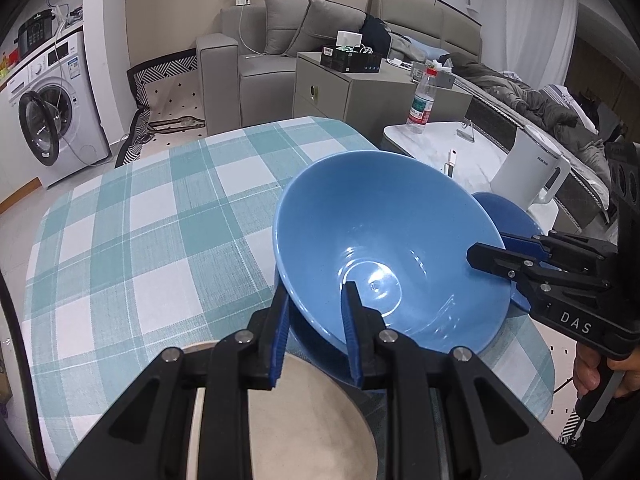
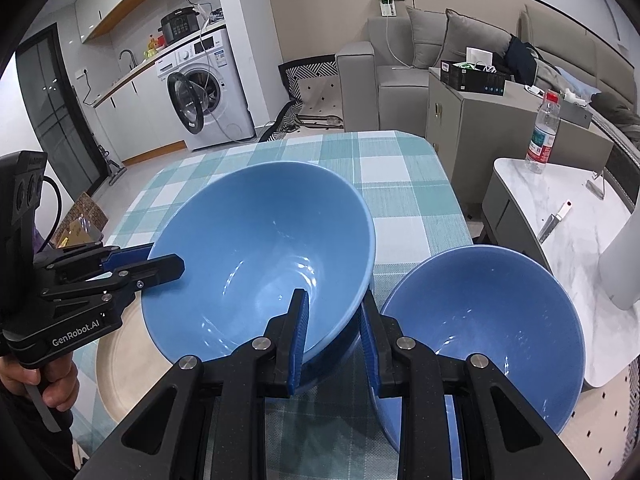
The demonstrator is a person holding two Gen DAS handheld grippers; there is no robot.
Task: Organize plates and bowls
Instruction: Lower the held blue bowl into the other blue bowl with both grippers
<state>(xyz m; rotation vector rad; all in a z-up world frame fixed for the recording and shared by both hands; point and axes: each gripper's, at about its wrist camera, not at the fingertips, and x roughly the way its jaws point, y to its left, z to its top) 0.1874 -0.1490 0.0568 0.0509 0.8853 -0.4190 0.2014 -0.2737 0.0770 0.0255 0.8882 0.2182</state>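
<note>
Checked tablecloth (image 1: 140, 240); tools read "DAS" (image 1: 576, 322) and "GenRobot.AI" (image 2: 76, 336).

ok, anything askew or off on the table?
Only the large blue bowl: it is tilted, clamped at opposite rims by the left gripper and right gripper. The smaller blue bowl sits upright. No spills or damage visible.

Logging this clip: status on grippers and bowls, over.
Left gripper and right gripper both clamped on large blue bowl rim. Bowl above beige plate. Smaller blue bowl close alongside.
</note>
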